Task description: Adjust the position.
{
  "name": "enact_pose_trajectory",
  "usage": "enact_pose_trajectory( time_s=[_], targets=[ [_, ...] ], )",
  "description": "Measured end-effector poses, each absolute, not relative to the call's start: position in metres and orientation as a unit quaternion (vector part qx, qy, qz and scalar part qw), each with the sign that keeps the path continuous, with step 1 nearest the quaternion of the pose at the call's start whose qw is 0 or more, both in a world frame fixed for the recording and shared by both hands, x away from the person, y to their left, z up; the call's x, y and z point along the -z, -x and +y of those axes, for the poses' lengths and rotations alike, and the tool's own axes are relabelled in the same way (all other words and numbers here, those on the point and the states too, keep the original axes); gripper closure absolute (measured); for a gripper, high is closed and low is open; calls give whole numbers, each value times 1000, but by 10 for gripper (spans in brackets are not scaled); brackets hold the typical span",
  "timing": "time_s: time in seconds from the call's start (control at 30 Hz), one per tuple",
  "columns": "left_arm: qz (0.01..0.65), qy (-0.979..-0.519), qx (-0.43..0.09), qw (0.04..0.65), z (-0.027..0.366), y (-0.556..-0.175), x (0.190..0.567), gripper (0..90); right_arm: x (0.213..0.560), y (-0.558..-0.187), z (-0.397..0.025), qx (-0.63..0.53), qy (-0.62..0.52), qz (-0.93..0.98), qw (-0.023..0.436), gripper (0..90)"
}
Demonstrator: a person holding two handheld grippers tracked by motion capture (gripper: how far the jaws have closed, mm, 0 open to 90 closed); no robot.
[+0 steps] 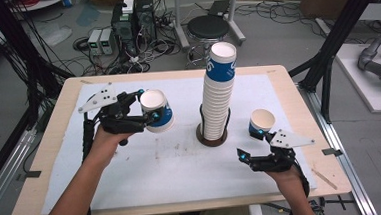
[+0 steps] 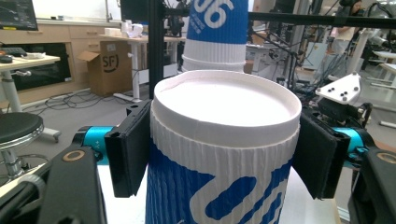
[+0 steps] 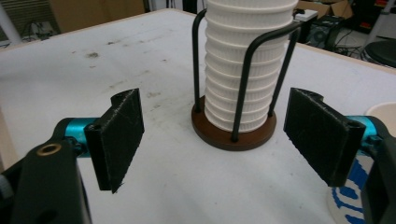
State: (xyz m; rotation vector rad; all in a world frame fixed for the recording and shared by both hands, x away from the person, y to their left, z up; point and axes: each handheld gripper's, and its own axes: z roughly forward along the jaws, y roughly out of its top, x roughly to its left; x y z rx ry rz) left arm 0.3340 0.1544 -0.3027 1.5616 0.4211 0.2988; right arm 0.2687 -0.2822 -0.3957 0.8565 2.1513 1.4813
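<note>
Clamping a paper cup (image 1: 157, 111) left of the cup stack (image 1: 216, 93), the left gripper (image 1: 148, 111) tilts it clear; right gripper (image 1: 255, 150), jaws spread, waits empty near it.

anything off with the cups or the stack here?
The stack of cups in the wire holder leans slightly toward its top. The table cover carries faint smudges. The left gripper holds a cup tilted; the cup by the open right gripper stands upright. Nothing spilled or crushed.
</note>
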Motion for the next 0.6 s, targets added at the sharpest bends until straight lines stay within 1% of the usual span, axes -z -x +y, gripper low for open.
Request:
enact_pose_trajectory(
  time_s=[0.4, 0.6],
  targets=[
    [187, -706, -118, 673, 148, -323, 330, 285, 394, -263, -261, -536, -265, 783, 170, 203],
    [177, -710, -108, 673, 143, -316, 336, 285, 391, -263, -243, -547, -236, 792, 133, 203]
  ],
)
